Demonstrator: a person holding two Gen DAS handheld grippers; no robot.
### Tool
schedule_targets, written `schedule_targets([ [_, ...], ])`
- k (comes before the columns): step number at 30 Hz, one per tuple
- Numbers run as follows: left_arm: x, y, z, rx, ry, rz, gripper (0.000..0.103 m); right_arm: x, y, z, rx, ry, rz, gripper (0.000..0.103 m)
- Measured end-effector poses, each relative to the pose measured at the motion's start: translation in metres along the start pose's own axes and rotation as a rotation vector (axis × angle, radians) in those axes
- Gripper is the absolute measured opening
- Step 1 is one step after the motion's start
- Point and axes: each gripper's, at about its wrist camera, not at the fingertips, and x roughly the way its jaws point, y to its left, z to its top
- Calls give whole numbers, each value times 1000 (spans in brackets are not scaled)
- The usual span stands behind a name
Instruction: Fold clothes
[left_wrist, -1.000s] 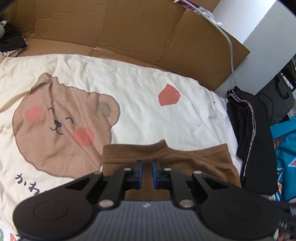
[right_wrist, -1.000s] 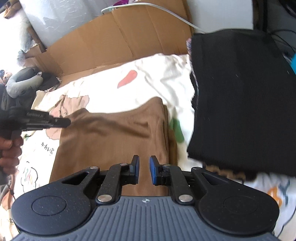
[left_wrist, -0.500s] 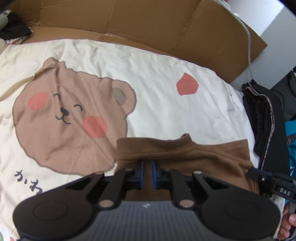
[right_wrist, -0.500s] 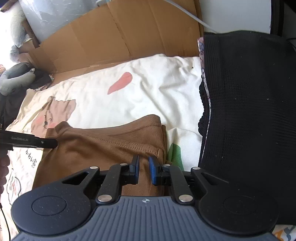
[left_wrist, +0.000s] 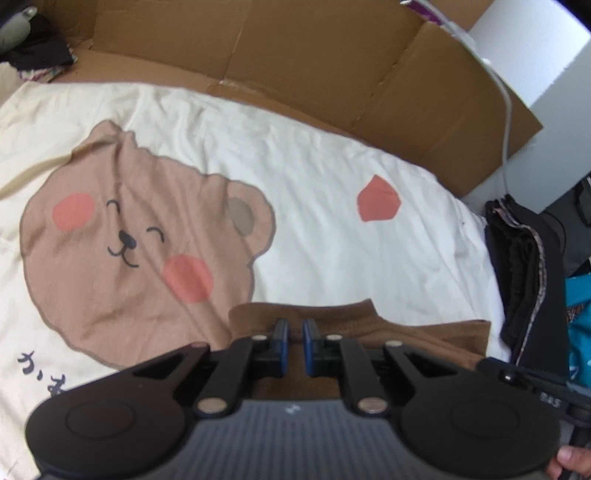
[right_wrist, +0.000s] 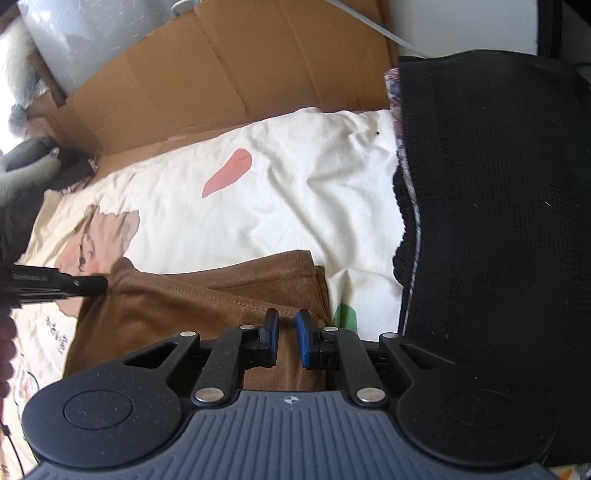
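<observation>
A brown garment (left_wrist: 406, 332) lies folded on a cream bedsheet (left_wrist: 332, 240) printed with a bear. My left gripper (left_wrist: 295, 332) is shut on the garment's far edge near its left corner, with cloth between the blue pads. In the right wrist view the same garment (right_wrist: 192, 306) spreads to the left, and my right gripper (right_wrist: 286, 325) is shut on its right edge over a thick fold. The left gripper's tip (right_wrist: 99, 284) shows at the garment's far left corner. The right gripper's tip (left_wrist: 484, 363) shows at the lower right of the left wrist view.
A stack of black folded clothes (right_wrist: 498, 221) sits close on the right, also visible as the black stack (left_wrist: 524, 288). Flattened cardboard (left_wrist: 314, 66) borders the sheet's far side. A teal item (left_wrist: 580, 306) lies past the stack. A white cable (left_wrist: 506, 110) runs over the cardboard.
Both grippers have come down and forward with the brown garment, which now rests lower on the sheet. The right gripper has entered the left wrist view.
</observation>
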Motion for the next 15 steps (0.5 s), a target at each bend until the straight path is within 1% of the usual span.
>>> schedule_targets([
  [2,-6,-3,1,9,-3,3,10,-7,1,-2,5,-3,6,20],
  [3,-12,-6,1,25,-9,2,14,-12,1,-3,2,-4,11,23],
  [4,-17,-9,0,44,-9,1,20,-17,2,-4,-1,-6,16,29],
  [6,-26,-15,-2,83,-4,2,25,-27,4,-7,-14,-8,38,34],
  [10,-40,-22,-13,165,32,30,26,-45,11,-14,-35,5,54,34],
  [15,-60,-19,-34,169,76,41,26,-60,17,-36,-61,54,55,34],
])
